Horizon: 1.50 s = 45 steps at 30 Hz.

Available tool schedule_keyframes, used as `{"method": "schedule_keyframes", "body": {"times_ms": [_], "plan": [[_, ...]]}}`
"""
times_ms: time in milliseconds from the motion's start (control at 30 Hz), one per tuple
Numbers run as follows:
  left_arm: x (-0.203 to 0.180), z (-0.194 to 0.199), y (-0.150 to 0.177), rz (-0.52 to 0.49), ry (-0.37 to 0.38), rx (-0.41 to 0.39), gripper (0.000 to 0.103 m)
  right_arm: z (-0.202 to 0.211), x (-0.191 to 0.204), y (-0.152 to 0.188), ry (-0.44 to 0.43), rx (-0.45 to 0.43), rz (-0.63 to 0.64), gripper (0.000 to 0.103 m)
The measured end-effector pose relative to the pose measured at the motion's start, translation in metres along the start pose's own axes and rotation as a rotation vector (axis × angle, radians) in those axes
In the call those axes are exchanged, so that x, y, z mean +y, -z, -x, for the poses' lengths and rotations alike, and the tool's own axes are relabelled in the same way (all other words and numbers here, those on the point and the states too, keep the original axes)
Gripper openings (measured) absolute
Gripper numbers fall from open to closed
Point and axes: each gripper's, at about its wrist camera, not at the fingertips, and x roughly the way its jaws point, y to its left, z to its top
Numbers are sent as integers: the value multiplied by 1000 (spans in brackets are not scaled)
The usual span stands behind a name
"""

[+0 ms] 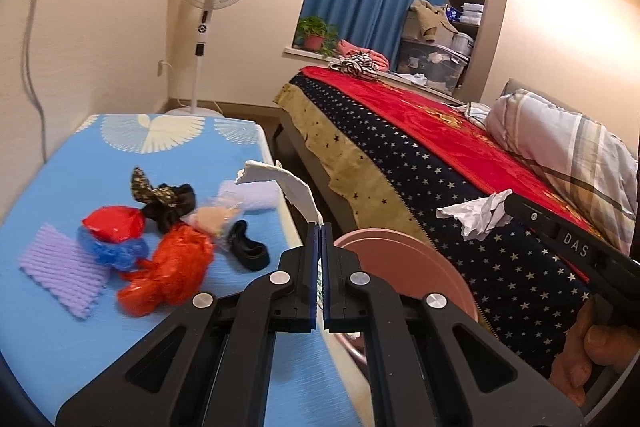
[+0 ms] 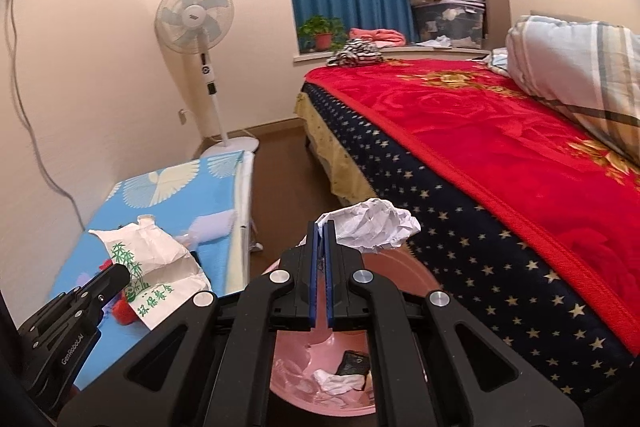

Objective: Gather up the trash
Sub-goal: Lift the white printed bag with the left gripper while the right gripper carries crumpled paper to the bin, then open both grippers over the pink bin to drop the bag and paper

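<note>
Partway through. Left gripper (image 1: 320, 227) clamped on a white paper bag (image 1: 294, 187); right gripper (image 2: 321, 227) clamped on crumpled white paper (image 2: 376, 225) over the pink bin (image 2: 400, 275), already holding scraps. Wrappers remain on the blue table (image 1: 60, 187).

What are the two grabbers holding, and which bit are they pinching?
The left gripper is shut on the white paper bag, pinching its edge. The right gripper is shut on the crumpled white paper, pinching its left edge, over the pink bin.

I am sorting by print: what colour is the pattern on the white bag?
Green, on the white bag; clearest in the right wrist view.
</note>
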Motion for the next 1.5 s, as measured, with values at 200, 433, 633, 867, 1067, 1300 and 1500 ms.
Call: {"method": "schedule_keyframes", "body": {"times_ms": [200,433,633,867,1067,1300,1500], "plan": [[-11,-11,0,-3,28,5,1,-3,-17,-2,46,-3,-34,3],[-25,-22,2,-10,61,16,1,-5,-30,-4,82,-12,-56,3],[-30,-30,4,-17,70,27,1,-8,-33,-2,90,-6,-59,3],[-36,-38,6,-14,80,40,1,-13,-35,0,93,3,-61,3],[-39,-47,8,0,135,64,3,-17,-40,1,123,12,-81,10],[-29,-51,15,42,119,99,30,-15,-41,2,140,-4,-97,48],[-22,-37,11,25,80,67,30,-14,-34,5,116,-8,-86,48]]}}
